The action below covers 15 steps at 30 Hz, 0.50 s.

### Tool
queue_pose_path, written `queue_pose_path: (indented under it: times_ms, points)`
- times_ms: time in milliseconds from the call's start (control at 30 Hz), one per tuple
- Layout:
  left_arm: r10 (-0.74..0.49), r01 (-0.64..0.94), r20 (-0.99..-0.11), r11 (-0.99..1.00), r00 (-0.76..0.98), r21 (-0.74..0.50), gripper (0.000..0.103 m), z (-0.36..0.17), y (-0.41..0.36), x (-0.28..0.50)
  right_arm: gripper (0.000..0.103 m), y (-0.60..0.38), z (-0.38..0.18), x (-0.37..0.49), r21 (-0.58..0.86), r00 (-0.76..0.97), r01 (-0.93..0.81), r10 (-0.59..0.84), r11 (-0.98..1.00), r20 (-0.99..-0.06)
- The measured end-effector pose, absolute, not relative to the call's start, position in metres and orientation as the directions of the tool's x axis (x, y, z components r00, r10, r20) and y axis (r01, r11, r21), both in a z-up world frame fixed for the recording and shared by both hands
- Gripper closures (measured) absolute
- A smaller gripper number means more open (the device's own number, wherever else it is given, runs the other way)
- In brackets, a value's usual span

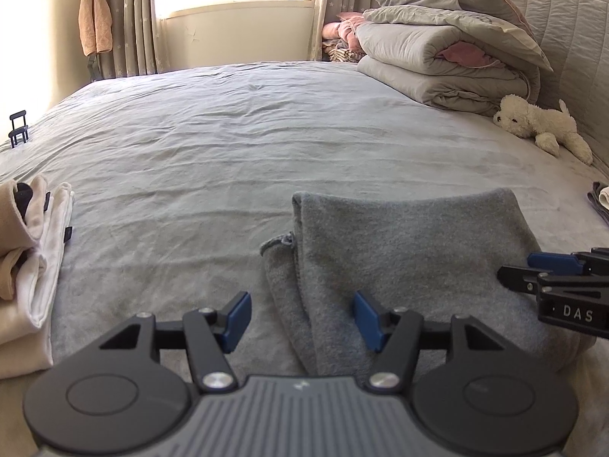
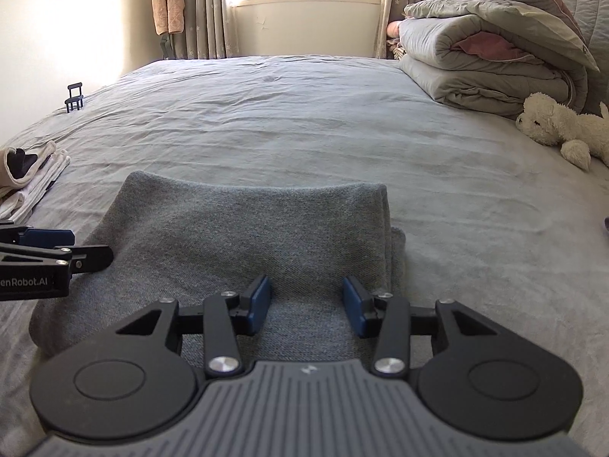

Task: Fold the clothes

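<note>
The bed [image 1: 236, 122] filled both views. On it the folded grey garment [image 2: 236, 228] lay under and ahead of the right gripper [image 2: 306, 306], fingers wide apart, empty. Only the left view showed its ragged left edge between the left gripper [image 1: 300, 318] fingers, spread, holding nothing.

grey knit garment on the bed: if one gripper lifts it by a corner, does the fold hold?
Probably not. The grey garment looks like soft knit that drapes and sags over the bed sheet, so it would likely hang limp and unfold. Its layers lie loose at the side edge, so they may slide apart. It seems light; the left gripper and right gripper are both open.
</note>
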<state>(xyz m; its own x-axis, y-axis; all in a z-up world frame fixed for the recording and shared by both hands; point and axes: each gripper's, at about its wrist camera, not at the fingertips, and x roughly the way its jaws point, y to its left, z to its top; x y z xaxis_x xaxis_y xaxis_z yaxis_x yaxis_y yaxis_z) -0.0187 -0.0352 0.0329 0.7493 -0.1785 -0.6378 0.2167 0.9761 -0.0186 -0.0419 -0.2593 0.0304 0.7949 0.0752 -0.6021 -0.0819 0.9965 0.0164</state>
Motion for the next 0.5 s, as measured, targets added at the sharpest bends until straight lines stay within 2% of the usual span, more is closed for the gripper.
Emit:
queue_pose_path:
  times_ms: [267,333,500]
  points:
    - [-0.181,0.215,-0.64,0.976,0.747,-0.025,0.041,0.035,-0.034,-0.018,0.057,-0.256,0.03,-0.042,0.007,0.795,-0.079,0.067,0.997,-0.602]
    - [-0.2,0.23,-0.617,0.973,0.761,-0.031,0.044,0.041,-0.036,-0.018,0.056,-0.257,0.033,-0.039,0.014,0.795,-0.068,0.063,0.998,-0.603]
    - [-0.305,0.331,-0.534,0.942,0.788,-0.051,0.044,0.057,-0.056,-0.007,0.056,-0.254,0.047,-0.013,0.024,0.812,-0.052,0.056,0.998,-0.582]
